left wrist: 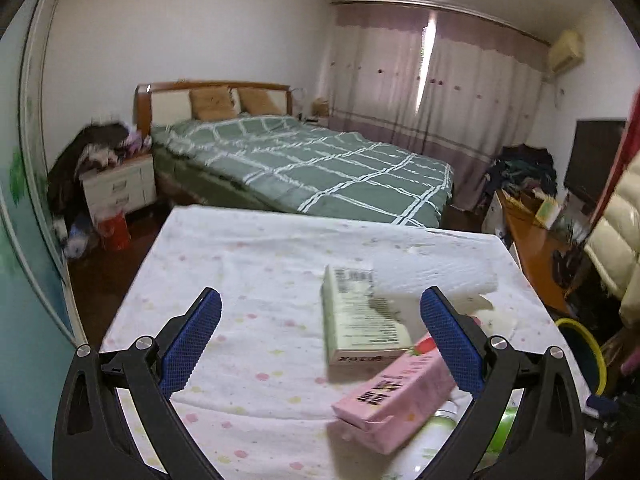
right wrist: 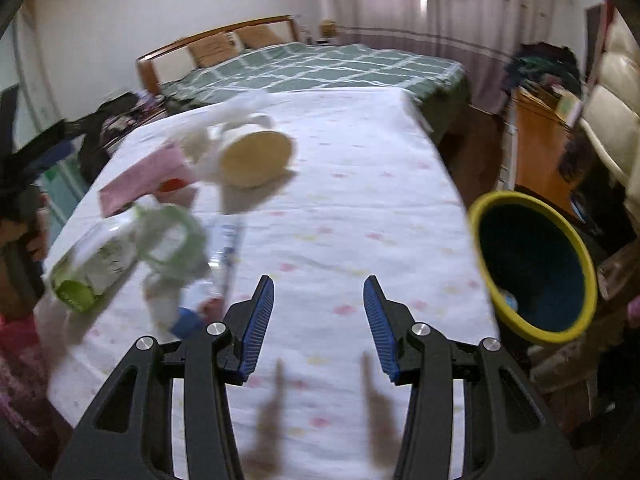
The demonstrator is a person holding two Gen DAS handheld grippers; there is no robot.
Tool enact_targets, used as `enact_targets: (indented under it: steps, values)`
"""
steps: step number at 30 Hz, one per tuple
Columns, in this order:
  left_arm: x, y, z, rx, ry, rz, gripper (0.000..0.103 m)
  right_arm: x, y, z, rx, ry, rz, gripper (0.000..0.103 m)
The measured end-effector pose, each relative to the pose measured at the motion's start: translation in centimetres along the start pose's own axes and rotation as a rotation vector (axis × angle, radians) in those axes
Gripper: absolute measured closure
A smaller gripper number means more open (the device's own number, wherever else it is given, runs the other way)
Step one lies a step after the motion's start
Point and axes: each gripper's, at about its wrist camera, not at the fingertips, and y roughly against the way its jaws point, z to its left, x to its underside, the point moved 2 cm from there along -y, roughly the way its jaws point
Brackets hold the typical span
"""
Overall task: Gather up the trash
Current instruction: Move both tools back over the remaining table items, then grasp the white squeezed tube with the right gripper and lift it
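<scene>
Trash lies on a table under a white dotted cloth point(left wrist: 248, 264). In the left wrist view a pale green box point(left wrist: 356, 320), a pink carton point(left wrist: 400, 392) and a white foam block point(left wrist: 436, 276) sit ahead; my left gripper point(left wrist: 320, 344) is open wide above the cloth, its right finger beside the carton. In the right wrist view a paper cup point(right wrist: 256, 158) lies on its side, with a pink carton point(right wrist: 140, 180), a green-capped bottle point(right wrist: 92, 268) and clear plastic wrap point(right wrist: 172, 240) at the left. My right gripper point(right wrist: 319, 320) is open over bare cloth, nothing between its fingers.
A dark bin with a yellow rim point(right wrist: 532, 268) stands off the table's right edge, a small item inside. A bed with green checked cover point(left wrist: 312, 160) lies beyond the table. A wooden desk point(left wrist: 536, 240) with clutter is at the right, a nightstand point(left wrist: 120, 188) at the left.
</scene>
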Motion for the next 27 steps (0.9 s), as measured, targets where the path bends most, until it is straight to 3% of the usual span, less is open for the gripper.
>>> enact_targets:
  steps: [10,19,22,27]
  values:
    - [0.8,-1.1,2.5,-0.079,0.068,-0.015,0.005,-0.2,-0.5,5.7,-0.127,0.094,0.008,0.058]
    - [1.1,-1.1,2.0,-0.057,0.062,-0.008,0.005,0.9,-3.6,7.2,-0.080,0.123,0.080,0.058]
    - [1.2,-0.9,1.7,-0.057,0.057,-0.005,0.005,1.0,-4.3,7.3,-0.067,0.131,0.105,0.076]
    - [1.3,-0.9,1.8,-0.060,0.068,0.002,0.005,1.2,-3.1,6.5,-0.055,0.134,0.087,0.078]
